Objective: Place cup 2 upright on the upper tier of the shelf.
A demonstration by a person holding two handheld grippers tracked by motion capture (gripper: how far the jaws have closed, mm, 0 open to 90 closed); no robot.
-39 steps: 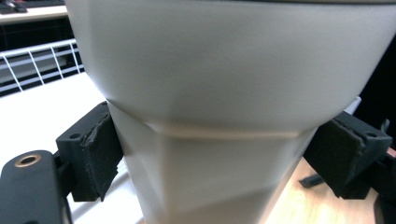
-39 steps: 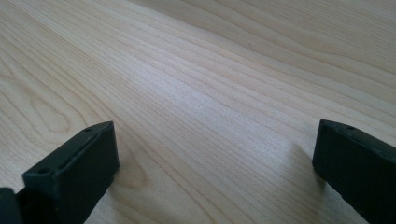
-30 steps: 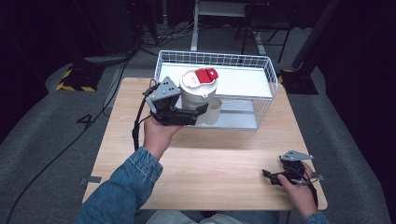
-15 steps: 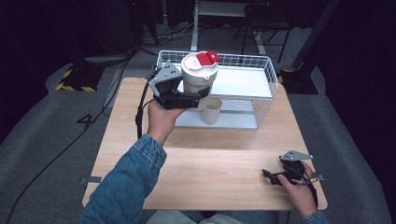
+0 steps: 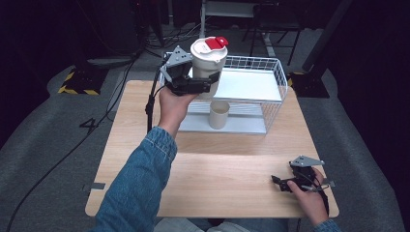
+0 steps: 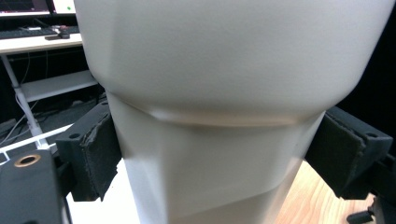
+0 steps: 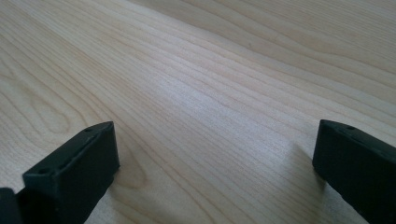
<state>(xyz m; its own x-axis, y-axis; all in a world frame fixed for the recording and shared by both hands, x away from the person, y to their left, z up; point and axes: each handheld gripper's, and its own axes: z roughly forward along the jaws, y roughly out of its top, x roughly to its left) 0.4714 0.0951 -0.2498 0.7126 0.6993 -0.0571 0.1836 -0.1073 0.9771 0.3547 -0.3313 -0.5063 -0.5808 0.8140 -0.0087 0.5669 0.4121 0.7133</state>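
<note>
Since the earlier frame, the white cup (image 5: 209, 65) with the red tab on its lid is carried up and toward the far side, and it is now held in the air above the near left corner of the wire basket (image 5: 275, 77). The cup is kept upright. It is clamped by the left tool (image 5: 200, 86) around its lower, narrower part, below the step in its wall; in the left gripper view the black pads (image 6: 95, 156) are seen pressed on both sides of the cup (image 6: 224, 116). The left hand (image 5: 173, 105) is seen under the tool, with a denim sleeve (image 5: 138, 186) behind it.

A second, smaller cup (image 5: 219, 114) without lid is standing inside the basket, on its white bottom near the front wall, just below and a little right of the held cup. The basket is placed on the far half of the tabletop (image 5: 217, 179).

No change of place is seen for the right tool (image 5: 283, 183), which is resting at the near right corner of the tabletop. Its jaws are set wide, with nothing between them; bare wood (image 7: 210, 93) is seen there in the right gripper view.
</note>
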